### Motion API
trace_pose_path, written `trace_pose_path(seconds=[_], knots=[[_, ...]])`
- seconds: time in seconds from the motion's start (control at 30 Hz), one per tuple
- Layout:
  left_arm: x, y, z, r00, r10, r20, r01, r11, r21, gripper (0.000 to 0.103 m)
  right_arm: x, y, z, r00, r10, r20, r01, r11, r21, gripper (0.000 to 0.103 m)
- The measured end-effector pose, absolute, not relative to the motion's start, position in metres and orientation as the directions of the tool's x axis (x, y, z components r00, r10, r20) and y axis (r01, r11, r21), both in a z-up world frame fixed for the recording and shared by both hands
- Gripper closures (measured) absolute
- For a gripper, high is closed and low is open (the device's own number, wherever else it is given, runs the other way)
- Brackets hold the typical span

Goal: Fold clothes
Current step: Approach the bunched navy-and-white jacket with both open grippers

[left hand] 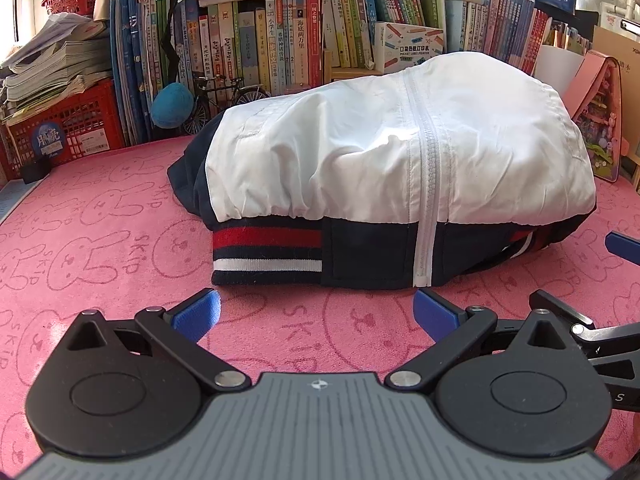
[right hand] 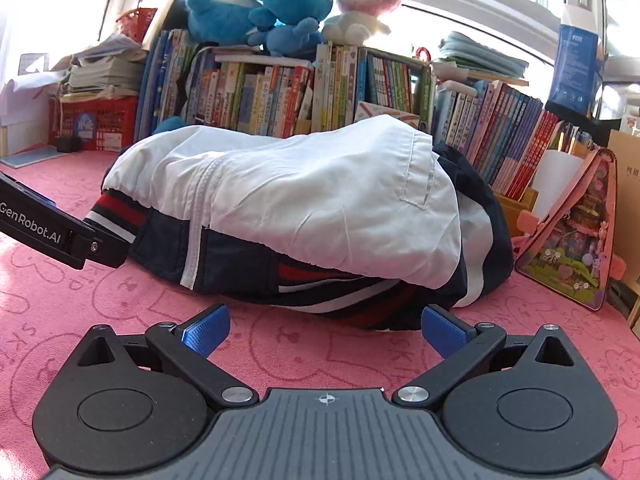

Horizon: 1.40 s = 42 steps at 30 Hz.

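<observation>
A: How far along is the folding looking?

B: Well along, by the look of it. The jacket (left hand: 400, 172) is lying in a compact bundle, the white body doubled over the navy hem, and no sleeve is trailing out on the sides the cameras show. Whether another fold is wanted is hard to say; the bundle is bulging rather than lying flat, so some pressing down may be what is left.

A: And how is the garment itself looking?

B: White, thin and crinkly, with a white zipper (left hand: 426, 184) running down to the hem, and a ribbed band (left hand: 267, 254) in red, white and navy along the bottom. From the right wrist view, the jacket (right hand: 320, 208) is showing a stitched pocket outline and more striped ribbing tucked beneath.

A: Where is it sitting relative to the grippers?

B: Just ahead of both. The left gripper (left hand: 316, 314) is hovering with its blue pads spread wide, gripping nothing, the hem just beyond its fingertips. The right gripper (right hand: 325, 330) is likewise gaping apart and empty, near the bundle's edge.

A: And around it?

B: A pink bunny-print mat (left hand: 100, 240) is lying underneath, and rows of books (right hand: 280, 96) are standing behind with plush toys (right hand: 260, 4) on top.
</observation>
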<state>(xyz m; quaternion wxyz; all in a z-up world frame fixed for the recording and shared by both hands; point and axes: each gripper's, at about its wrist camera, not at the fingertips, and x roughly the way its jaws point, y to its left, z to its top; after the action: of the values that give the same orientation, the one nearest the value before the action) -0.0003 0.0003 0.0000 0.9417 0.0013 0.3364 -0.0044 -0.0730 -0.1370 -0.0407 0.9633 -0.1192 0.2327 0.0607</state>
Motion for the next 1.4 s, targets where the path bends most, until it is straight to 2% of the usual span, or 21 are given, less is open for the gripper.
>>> trace_pose_path(seconds=[0.1,0.2,0.33,0.6,0.77,0.97,1.13,1.4], knots=[[-0.003,0.004,0.000,0.777,-0.016,-0.629,0.013,1.000,-0.010,0.000,-0.070,-0.142,-0.037,0.898,0.059,-0.436,-0.150,0.973,-0.177,0.000],[0.003,0.000,-0.003,0.760,0.008,-0.650,0.024,0.999,0.041,0.000,-0.068,-0.147,-0.033,0.911,0.056,-0.408,-0.128,0.980,-0.151,0.000],[0.008,-0.003,-0.005,0.800,0.016,-0.600,0.034,0.997,0.072,0.000,-0.064,-0.154,-0.028,0.927,0.050,-0.372,-0.100,0.988,-0.116,0.000],[0.022,0.005,-0.005,0.848,-0.056,-0.526,0.056,0.998,-0.016,0.000,-0.056,-0.167,-0.024,0.946,0.023,-0.322,-0.035,0.999,-0.034,0.000],[0.026,-0.002,-0.014,0.850,-0.050,-0.524,0.065,0.998,0.010,0.000,-0.054,-0.173,-0.022,0.955,0.013,-0.297,-0.007,1.000,0.021,0.000],[0.027,-0.013,-0.023,0.856,-0.048,-0.515,0.089,0.995,0.055,0.000,-0.047,-0.171,-0.022,0.951,-0.025,-0.309,0.027,1.000,0.003,0.000],[0.030,-0.011,-0.025,0.837,-0.094,-0.538,0.125,0.992,0.022,0.000,-0.051,-0.172,-0.021,0.956,-0.049,-0.289,0.052,0.999,0.004,0.000],[0.031,-0.007,-0.024,0.834,-0.108,-0.541,0.124,0.992,-0.007,0.000,-0.047,-0.169,-0.021,0.948,-0.087,-0.307,0.083,0.996,-0.025,0.000]])
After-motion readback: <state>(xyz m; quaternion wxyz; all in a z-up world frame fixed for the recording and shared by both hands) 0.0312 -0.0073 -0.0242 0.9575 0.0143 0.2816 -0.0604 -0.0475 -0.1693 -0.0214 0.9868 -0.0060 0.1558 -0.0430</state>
